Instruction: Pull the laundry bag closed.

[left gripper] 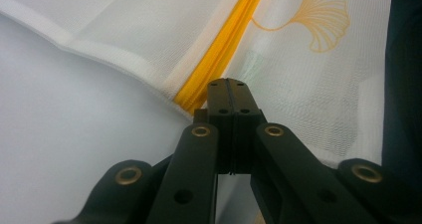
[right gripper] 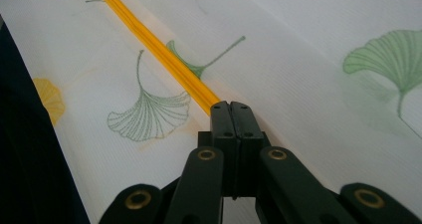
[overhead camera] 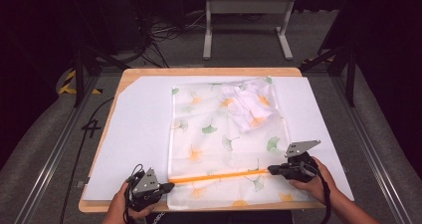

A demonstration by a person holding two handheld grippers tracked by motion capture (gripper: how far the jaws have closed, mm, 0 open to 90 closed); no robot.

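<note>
One wooden table (overhead camera: 209,71), mostly covered by one white sheet (overhead camera: 139,134). One mesh laundry bag (overhead camera: 219,134) with ginkgo print, flat at sheet centre, near edge at table front. One crumpled white garment (overhead camera: 251,104) inside bag, far right corner; outline blurred through mesh. One orange zipper (overhead camera: 219,176) across bag's near end. Left gripper (overhead camera: 169,186) clenched at zipper's left end; right gripper (overhead camera: 271,169) clenched at right end. Slider hidden; grasp unclear.

I see a wooden table (overhead camera: 209,71), white sheet (overhead camera: 139,129) covering it, grey metal stand (overhead camera: 247,7) beyond the table, cables (overhead camera: 164,35) left of that stand
</note>
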